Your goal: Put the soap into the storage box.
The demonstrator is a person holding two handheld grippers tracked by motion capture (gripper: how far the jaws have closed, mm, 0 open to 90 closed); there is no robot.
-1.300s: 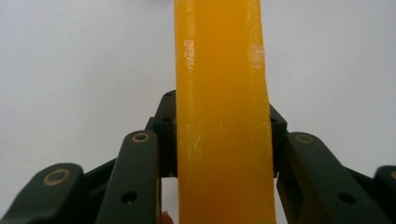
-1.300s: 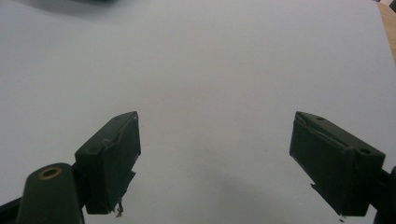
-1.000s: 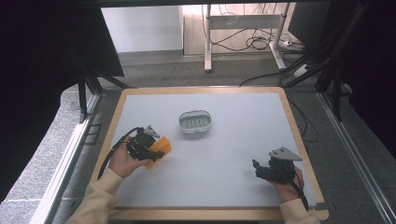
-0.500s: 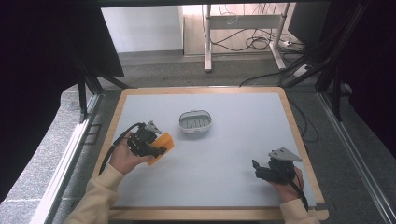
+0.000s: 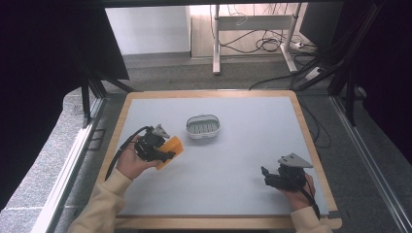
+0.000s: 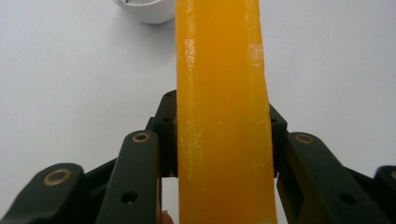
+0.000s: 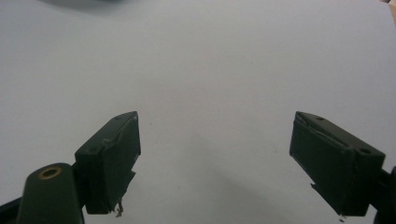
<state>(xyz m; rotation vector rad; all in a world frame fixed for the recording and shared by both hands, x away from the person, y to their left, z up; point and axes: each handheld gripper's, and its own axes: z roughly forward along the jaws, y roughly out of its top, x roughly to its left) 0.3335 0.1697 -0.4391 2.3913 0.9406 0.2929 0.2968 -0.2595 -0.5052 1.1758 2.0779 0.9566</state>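
An orange bar of soap [image 5: 171, 150] [image 6: 222, 112] is clamped between the jaws of my left gripper [image 5: 163, 154] [image 6: 223, 135], held just above the table at the left. A white soap dish [image 5: 203, 126] with a slotted grey inner tray stands a little to the right and beyond; its rim [image 6: 144, 10] peeks in at the top of the left gripper view. My right gripper [image 5: 266, 175] [image 7: 215, 154] rests low at the table's front right, open, with bare tabletop between its jaws.
The white tabletop [image 5: 233, 165] has a wooden rim [image 5: 311, 141]. Black frame posts stand at both sides, and cables lie on the floor beyond the far edge [image 5: 272, 43].
The left hand with the orange soap has shifted slightly toward the far side and the dish. The right hand has stayed put.
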